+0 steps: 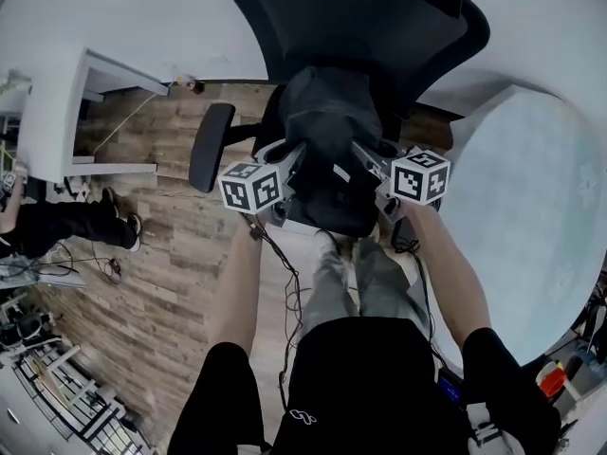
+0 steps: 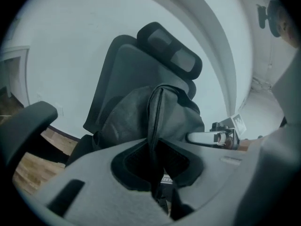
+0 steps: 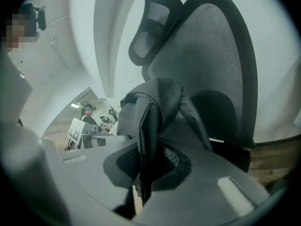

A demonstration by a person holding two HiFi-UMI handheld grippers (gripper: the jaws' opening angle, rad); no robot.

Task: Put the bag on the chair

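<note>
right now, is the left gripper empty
No, the left gripper is shut on a strap of the dark bag.

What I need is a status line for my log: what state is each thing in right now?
bag: held up from both sides in front of the chair's backrest; whether it rests on the seat cannot be told.
left gripper: shut on the bag.
right gripper: shut on the bag.
chair: upright, with its front turned towards the person.
</note>
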